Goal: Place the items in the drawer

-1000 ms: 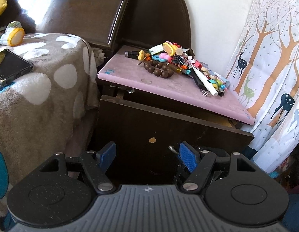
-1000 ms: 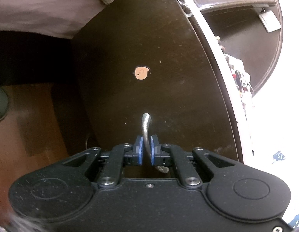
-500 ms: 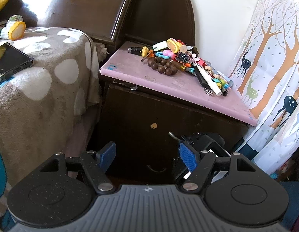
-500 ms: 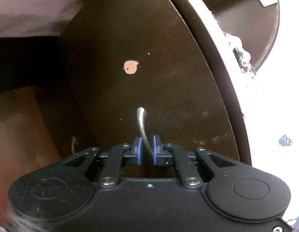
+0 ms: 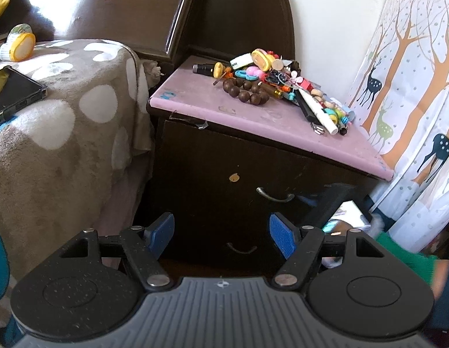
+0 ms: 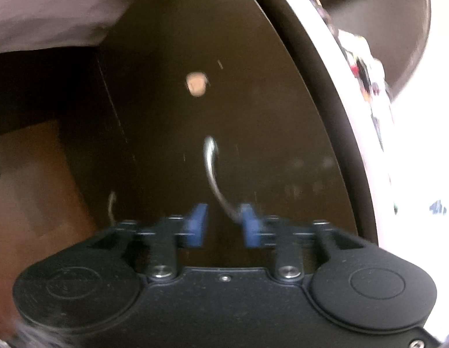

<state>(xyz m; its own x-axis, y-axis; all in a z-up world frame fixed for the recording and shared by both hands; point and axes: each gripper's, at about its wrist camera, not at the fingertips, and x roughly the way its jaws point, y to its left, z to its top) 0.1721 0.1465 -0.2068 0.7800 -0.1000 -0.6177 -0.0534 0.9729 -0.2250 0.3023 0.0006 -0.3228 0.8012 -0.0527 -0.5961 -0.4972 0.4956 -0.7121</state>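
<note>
Opening its jaws, the right gripper (image 6: 221, 221) sits close against the dark drawer (image 6: 224, 116) front, with the curved metal handle (image 6: 214, 174) running down between its blue pads; the handle's lower end lies against the right pad while the left pad stands clear, so nothing is clamped. The view is blurred. The drawer front (image 5: 253, 179) lies flush with the cabinet under the pink-topped desk (image 5: 253, 116). A heap of small items (image 5: 282, 84), brown beads, a white pen and bright trinkets among them, rests on the far right part of that top. The left gripper (image 5: 221, 232) hangs released and empty, nearer than the cabinet. A spotted blanket (image 5: 65, 121) covers the bed on the left, bearing a phone (image 5: 12, 92).
</note>
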